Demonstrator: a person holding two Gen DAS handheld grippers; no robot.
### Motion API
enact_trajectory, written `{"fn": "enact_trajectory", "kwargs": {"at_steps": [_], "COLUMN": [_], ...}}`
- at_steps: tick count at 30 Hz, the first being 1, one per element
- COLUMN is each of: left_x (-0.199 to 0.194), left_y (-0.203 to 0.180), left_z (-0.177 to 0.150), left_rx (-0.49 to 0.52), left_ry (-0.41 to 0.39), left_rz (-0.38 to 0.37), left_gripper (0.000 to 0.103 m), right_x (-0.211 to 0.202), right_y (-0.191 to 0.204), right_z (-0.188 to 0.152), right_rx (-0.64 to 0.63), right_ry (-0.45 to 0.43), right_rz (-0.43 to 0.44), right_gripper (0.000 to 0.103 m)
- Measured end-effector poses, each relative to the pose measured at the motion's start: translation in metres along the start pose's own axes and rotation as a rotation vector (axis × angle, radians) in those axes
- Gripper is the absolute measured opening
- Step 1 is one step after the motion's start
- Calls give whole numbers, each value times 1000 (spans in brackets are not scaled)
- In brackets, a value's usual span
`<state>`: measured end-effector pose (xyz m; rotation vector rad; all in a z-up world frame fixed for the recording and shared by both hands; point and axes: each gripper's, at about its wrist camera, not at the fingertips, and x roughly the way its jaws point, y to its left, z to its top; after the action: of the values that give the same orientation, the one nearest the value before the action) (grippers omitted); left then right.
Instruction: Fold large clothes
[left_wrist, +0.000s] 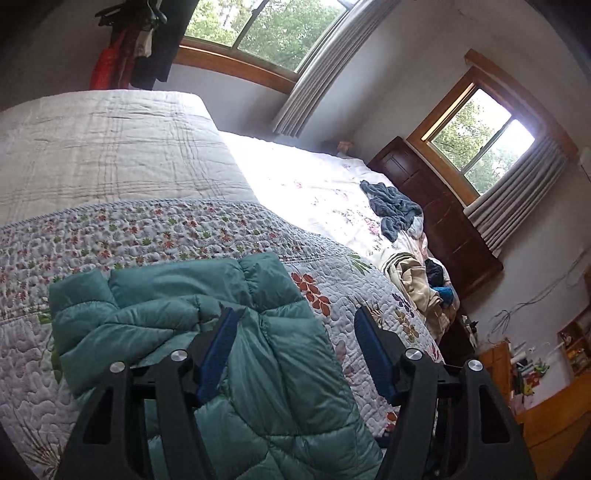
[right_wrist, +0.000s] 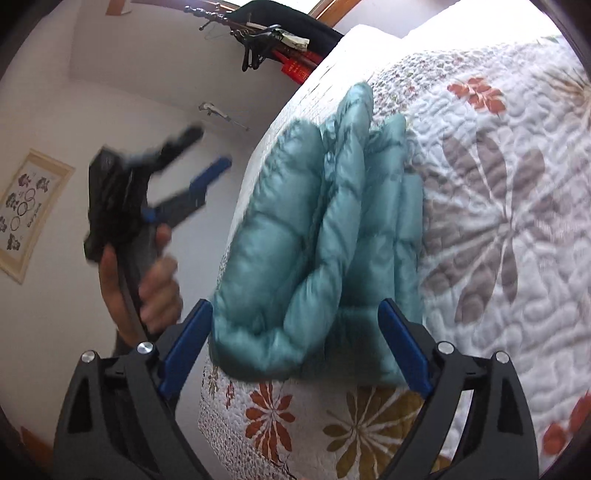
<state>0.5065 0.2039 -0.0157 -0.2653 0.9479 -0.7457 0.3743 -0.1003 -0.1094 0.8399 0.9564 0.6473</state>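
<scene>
One teal puffer jacket (left_wrist: 236, 350) | quilted, bunched | on floral quilt (left_wrist: 184, 229)

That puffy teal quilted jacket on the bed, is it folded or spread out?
Folded: the puffy teal quilted jacket lies bunched in stacked layers on the floral quilt.

Floral quilted bed (left_wrist: 155, 236); teal puffer jacket (left_wrist: 258, 354) atop.
</scene>
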Motion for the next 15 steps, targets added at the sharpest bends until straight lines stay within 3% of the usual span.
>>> {"fn": "enact_trajectory", "kwargs": {"at_steps": [3,6,10,14,15], "left_x": [-7,-13,-16,-12,-11], "left_y": [7,15,20,19,18], "left_z": [-12,-18,-27,-36,-39], "left_rx": [4,7,-2,-14,-16], "left_ry": [3,2,17,49,58], "left_rz": [-27,-55,-130,-233,-259], "left_gripper": [66,65,63,59,59], "right_x": [16,39,62,73,74], "right_y": [-1,8,8,-5,-9], "right_z": [29,50,81,107,111], "right_rx": [28,-9,-14,33,42], "right_ry": [77,143,182,189,184], "right_rz": [46,-2,-54,-14,17], "right_gripper": [91,91,91,91,82]}}
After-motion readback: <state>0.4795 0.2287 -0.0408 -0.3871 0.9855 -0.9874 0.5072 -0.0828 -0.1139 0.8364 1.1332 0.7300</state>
